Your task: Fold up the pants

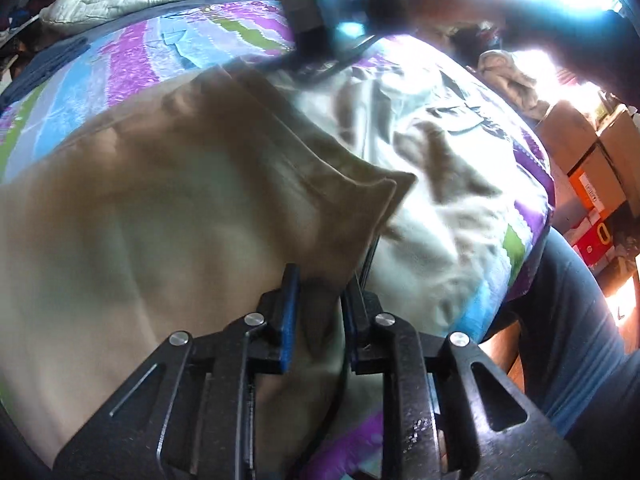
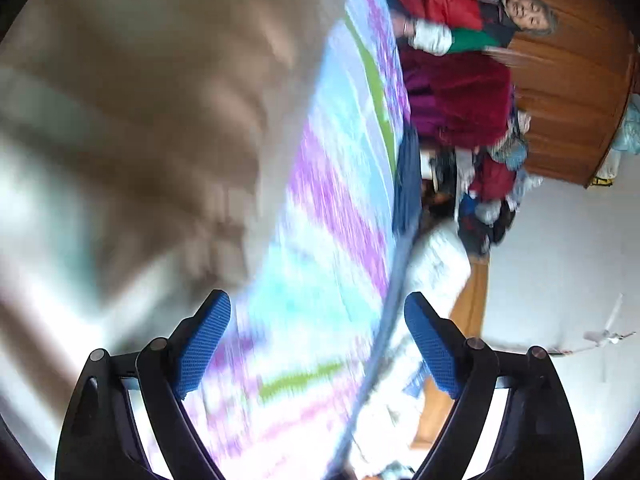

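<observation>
Beige pants (image 1: 160, 208) are spread on a bed with a striped cover (image 1: 132, 64), and a fold of them is pinched by the left gripper (image 1: 320, 280).

The cloth is clamped between the blue pads (image 1: 289, 312) of the left gripper, with the hem corner seen just ahead of it. The right gripper (image 2: 316, 320) is held with its fingers wide apart and nothing is gripped; below it the pants are seen blurred at the left. A second person (image 2: 460, 40) is seen beside the bed. Boxes (image 1: 592, 168) are stacked at the right.
</observation>
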`<state>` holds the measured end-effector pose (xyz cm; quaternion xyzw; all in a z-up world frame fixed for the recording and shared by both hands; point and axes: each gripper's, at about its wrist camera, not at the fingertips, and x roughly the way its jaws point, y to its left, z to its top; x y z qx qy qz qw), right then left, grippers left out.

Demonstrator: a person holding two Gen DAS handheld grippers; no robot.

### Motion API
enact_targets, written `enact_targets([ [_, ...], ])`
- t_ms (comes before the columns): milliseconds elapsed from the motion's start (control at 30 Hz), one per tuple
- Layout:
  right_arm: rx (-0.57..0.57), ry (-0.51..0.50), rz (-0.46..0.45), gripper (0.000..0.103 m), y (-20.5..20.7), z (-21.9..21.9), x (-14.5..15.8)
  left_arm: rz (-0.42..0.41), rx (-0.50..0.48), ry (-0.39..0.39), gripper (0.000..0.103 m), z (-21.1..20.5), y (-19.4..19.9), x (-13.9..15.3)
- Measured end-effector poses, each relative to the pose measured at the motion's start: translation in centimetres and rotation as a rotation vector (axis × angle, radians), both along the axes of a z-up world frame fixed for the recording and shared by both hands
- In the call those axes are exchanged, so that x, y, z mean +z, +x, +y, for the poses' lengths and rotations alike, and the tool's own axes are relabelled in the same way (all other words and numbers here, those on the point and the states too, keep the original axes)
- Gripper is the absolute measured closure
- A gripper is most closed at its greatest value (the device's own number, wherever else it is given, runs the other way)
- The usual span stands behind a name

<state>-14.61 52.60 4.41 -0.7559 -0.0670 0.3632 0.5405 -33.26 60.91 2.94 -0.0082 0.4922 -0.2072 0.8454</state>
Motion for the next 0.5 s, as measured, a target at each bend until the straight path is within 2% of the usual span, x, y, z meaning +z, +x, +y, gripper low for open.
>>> enact_targets([
  [33,-0.031,-0.01,-0.028,0.012,0.1,-2.3,1.2,-0.018,-0.016,-0.023,0.082,0.1,-1.4,1.2],
  [100,-0.109,0.011,-0.003,0.012,-1.3,-6.8,4.6,-0.04,-0.025,-0.071,0.08,0.5,-3.5,3.3],
  [167,-0.181,0.134,0.035,0.012,-4.8,-11.1,9.4,-0.073,-0.003,-0.138,0.079,1.6,-5.8,5.3],
  [200,-0.207,0.212,0.049,0.012,-6.7,-12.8,11.6,-0.098,0.034,-0.189,0.078,3.0,-7.3,6.7],
  [267,-0.297,0.44,0.066,0.007,-10.7,-16.4,16.3,-0.158,0.11,-0.268,0.076,5.0,-9.2,8.6],
  [333,-0.463,0.736,0.157,0.0,-13.9,-20.1,20.5,-0.225,0.19,-0.324,0.069,7.3,-10.7,10.3],
  [367,-0.57,0.913,0.306,0.0,-14.8,-22.0,22.0,-0.269,0.256,-0.366,0.066,9.1,-11.6,11.1],
  [400,-0.658,1.02,0.49,0.0,-14.9,-23.3,22.2,-0.285,0.3,-0.385,0.059,10.4,-11.8,11.4],
  [433,-0.738,1.069,0.715,0.0,-14.8,-23.5,20.9,-0.291,0.351,-0.38,0.059,11.4,-11.8,11.3],
  [500,-0.773,1.128,1.035,0.0,-14.3,-21.7,17.6,-0.263,0.429,-0.344,0.061,13.4,-11.1,9.8],
])
